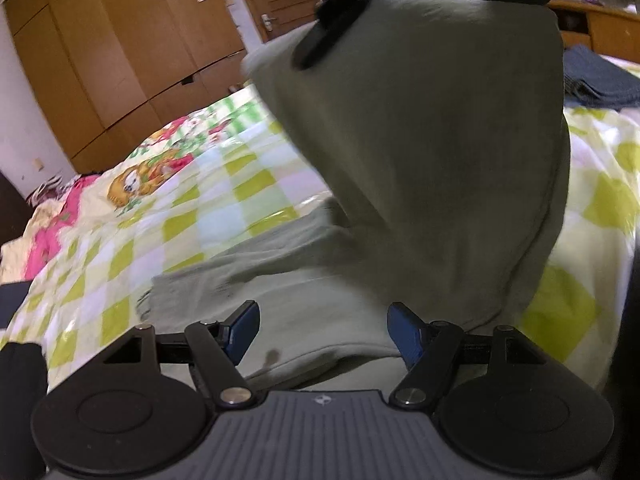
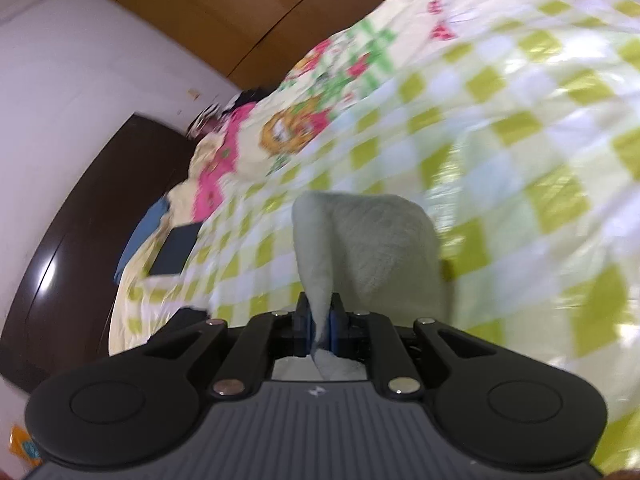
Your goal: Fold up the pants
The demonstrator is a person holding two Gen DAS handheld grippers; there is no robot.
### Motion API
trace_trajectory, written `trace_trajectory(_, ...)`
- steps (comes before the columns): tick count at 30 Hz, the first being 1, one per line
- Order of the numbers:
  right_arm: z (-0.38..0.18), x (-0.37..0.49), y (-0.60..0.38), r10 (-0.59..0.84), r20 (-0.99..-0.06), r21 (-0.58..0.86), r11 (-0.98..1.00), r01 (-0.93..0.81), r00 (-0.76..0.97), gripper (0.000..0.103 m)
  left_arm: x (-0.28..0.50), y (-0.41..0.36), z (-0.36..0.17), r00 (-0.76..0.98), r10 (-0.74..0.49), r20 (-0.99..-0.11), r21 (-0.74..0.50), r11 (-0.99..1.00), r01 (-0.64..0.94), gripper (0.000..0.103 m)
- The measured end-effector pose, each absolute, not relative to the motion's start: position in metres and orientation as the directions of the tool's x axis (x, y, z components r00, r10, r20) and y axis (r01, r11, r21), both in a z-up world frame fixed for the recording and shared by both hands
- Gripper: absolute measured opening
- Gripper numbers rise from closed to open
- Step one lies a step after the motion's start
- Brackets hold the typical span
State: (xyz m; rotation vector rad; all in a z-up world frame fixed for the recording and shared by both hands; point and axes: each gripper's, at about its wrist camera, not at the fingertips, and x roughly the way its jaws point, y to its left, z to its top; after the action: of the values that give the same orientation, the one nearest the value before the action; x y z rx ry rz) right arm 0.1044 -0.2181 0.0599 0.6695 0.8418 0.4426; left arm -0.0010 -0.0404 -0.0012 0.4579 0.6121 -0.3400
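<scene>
The olive-green pants hang in the left wrist view from the right gripper at the top, with their lower part lying on the checked bedspread. My left gripper is open, low over the lying part, holding nothing. In the right wrist view my right gripper is shut on a fold of the pants, lifted above the bedspread.
A wooden wardrobe and a door stand behind the bed. Folded dark blue cloth lies at the right. A dark headboard and a dark flat object are at the bed's left end.
</scene>
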Motion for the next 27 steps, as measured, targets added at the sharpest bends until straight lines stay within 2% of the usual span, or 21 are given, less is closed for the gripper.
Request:
trace_trajectory(8, 0.049, 0.126, -0.132, 0.622, -0.599, 0.651, 0.745, -0.146, 0.505, 0.009, 0.010, 0.017, 0.000, 0.777, -0.093, -0.623, 0.242, 0.921, 0.305, 0.084)
trace_trajectory(14, 0.033, 0.128, -0.084, 0.622, -0.640, 0.633, 0.760, -0.150, 0.451, 0.009, 0.016, 0.054, 0.004, 0.766, -0.119, -0.631, 0.118, 0.962, 0.247, 0.084)
trace_trajectory(15, 0.032, 0.129, -0.081, 0.631, -0.631, 0.644, 0.751, -0.149, 0.452, 0.002, 0.016, 0.058, 0.005, 0.769, -0.122, -0.628, 0.104, 0.966, 0.237, 0.084)
trace_trajectory(18, 0.034, 0.134, -0.068, 0.632, -0.624, 0.645, 0.748, -0.153, 0.460, 0.002, 0.021, 0.070, 0.005, 0.766, -0.136, -0.628, 0.053, 0.975, 0.216, 0.084)
trace_trajectory(20, 0.039, 0.135, -0.055, 0.613, -0.670, 0.579, 0.784, -0.222, 0.419, 0.003, 0.022, 0.077, 0.004, 0.763, -0.140, -0.632, 0.030, 0.979, 0.203, 0.084)
trace_trajectory(21, 0.043, 0.132, -0.047, 0.582, -0.696, 0.525, 0.812, -0.256, 0.421, 0.007, 0.022, 0.080, 0.005, 0.763, -0.148, -0.629, 0.014, 0.979, 0.201, 0.083)
trace_trajectory(23, 0.049, 0.122, -0.038, 0.508, -0.744, 0.395, 0.858, -0.328, 0.433, 0.008, 0.019, 0.084, 0.006, 0.769, -0.161, -0.619, -0.010, 0.980, 0.197, 0.083)
trace_trajectory(27, 0.059, 0.092, -0.063, 0.437, -0.769, 0.274, 0.885, -0.377, 0.466, 0.011, 0.017, 0.090, 0.007, 0.770, -0.178, -0.612, -0.033, 0.979, 0.199, 0.083)
